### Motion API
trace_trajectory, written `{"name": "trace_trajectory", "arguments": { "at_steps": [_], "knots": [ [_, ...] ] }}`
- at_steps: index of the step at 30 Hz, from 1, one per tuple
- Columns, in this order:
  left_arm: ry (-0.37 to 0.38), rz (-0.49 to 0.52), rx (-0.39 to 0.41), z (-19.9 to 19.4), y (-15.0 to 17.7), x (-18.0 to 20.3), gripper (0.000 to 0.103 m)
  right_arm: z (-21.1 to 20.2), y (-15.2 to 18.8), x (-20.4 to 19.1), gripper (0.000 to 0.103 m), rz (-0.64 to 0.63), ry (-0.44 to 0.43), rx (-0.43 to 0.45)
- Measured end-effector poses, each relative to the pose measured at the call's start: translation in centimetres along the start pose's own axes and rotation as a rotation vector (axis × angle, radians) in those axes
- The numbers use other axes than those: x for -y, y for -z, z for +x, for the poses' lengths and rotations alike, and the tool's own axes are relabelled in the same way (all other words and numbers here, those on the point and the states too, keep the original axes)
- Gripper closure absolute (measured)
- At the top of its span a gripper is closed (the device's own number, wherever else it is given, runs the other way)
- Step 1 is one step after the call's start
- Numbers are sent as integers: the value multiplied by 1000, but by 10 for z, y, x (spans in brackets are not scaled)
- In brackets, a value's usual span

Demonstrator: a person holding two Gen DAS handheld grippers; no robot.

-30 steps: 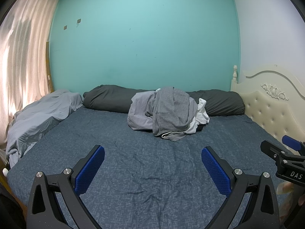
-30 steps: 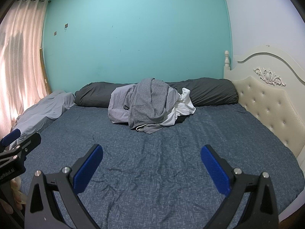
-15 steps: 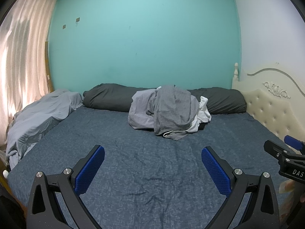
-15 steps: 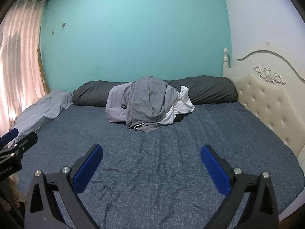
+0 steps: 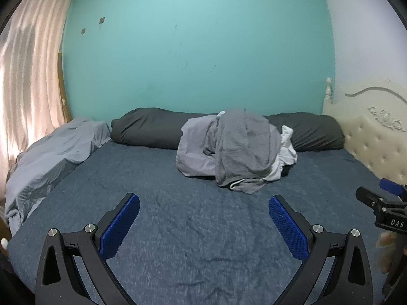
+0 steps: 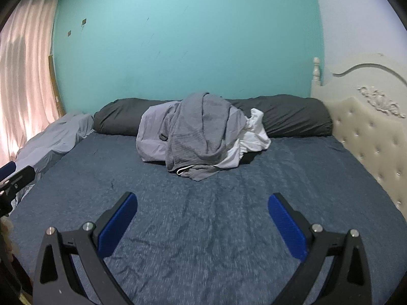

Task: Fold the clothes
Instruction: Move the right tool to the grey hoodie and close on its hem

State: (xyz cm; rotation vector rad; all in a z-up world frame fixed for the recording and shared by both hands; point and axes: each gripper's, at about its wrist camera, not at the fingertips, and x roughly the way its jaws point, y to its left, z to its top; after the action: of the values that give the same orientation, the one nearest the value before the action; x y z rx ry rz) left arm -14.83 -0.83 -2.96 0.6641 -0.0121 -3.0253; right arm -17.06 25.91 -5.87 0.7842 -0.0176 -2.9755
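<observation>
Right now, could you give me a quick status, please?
Left gripper open, right gripper open, both empty. Clothes pile untouched, far across bed. Path clear.

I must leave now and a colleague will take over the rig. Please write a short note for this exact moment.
Left hand-held gripper: open, empty, above the bed.
Right hand-held gripper: open, empty, also above the bed.
Clothes pile: unfolded heap at the far side, against the dark bolster; grey garment on top, white one at its right.
Done: nothing folded.
Left: reach the pile, pull one garment out, spread and fold each.
</observation>
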Motion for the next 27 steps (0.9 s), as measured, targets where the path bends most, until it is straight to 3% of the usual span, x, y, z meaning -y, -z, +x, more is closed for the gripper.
{"name": "trace_trajectory", "arguments": {
  "at_steps": [12, 17, 27],
  "knots": [
    [-13, -31, -62, 150, -1, -11, 0, 163, -21, 15, 0, -84, 16, -67],
    [-10, -34, -95, 197, 7, -11, 0, 229, -20, 26, 0, -85, 64, -106],
    [-12, -55, -127, 268, 24, -19, 0, 327, -14, 39, 0, -77, 64, -168]
  ]
}}
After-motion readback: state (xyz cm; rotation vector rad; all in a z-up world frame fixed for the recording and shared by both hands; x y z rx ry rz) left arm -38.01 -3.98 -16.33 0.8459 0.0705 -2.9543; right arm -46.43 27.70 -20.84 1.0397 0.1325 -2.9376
